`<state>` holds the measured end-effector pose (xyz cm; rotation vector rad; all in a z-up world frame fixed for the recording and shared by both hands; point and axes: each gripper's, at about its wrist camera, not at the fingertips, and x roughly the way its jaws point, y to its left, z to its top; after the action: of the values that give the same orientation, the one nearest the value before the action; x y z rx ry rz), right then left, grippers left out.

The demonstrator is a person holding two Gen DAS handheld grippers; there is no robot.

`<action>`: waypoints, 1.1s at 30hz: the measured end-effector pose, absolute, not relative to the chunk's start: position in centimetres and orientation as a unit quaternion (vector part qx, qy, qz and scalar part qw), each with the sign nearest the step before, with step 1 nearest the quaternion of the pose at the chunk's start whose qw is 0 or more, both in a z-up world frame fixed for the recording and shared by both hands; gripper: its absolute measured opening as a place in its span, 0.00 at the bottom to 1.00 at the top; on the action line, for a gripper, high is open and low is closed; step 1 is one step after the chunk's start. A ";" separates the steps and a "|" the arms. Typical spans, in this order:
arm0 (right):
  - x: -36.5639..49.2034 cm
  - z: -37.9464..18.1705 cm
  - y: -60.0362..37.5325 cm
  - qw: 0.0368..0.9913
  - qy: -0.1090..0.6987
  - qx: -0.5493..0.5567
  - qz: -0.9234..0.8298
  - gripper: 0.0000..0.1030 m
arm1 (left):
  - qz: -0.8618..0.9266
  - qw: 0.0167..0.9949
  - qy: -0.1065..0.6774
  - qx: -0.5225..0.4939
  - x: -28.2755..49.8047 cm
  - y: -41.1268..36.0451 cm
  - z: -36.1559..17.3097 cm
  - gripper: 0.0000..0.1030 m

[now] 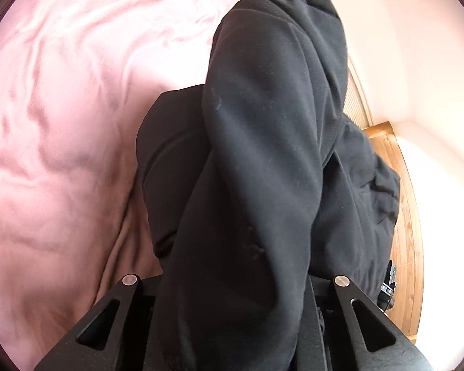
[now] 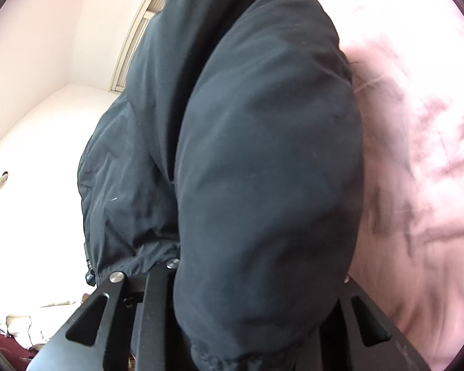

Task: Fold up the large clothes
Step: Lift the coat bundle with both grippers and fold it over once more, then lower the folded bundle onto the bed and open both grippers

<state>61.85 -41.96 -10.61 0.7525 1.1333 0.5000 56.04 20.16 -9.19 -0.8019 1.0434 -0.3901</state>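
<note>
A large black jacket fills the middle of both views, in the left wrist view [image 1: 263, 130] and in the right wrist view [image 2: 263, 154]. It is bunched up and rises off a pink bed cover [image 1: 62, 108]. My left gripper [image 1: 235, 296] has the dark cloth running down between its arms, and the fingertips are hidden under the fabric. My right gripper [image 2: 232, 309] is buried the same way, with an elastic hem of the jacket at the bottom edge. Both look shut on the jacket's cloth.
The wrinkled pink cover [image 2: 417, 154] spreads beside the jacket. A wooden strip [image 1: 408, 216] runs along the bed's side, next to pale walls and a slatted panel [image 2: 145, 31]. Some loose cloth and clutter [image 2: 18, 324] lies low at the left.
</note>
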 end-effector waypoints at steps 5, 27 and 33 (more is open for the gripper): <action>61.0 -5.5 -41.2 0.765 0.503 0.320 0.245 0.18 | -0.207 0.782 0.456 -0.371 53.6 19.0 -4.7 0.14; 54.8 -12.0 -47.7 0.737 0.569 0.338 0.137 0.45 | -0.090 0.807 0.519 -0.265 42.0 21.7 -5.4 0.55; 52.7 -10.6 -51.6 0.771 0.544 0.319 0.090 0.83 | -0.051 0.831 0.500 -0.239 41.7 23.5 -2.1 0.64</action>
<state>52.69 -51.62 -10.63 0.6908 1.1792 0.1959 41.74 23.48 -2.09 -0.5063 1.0605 -0.1074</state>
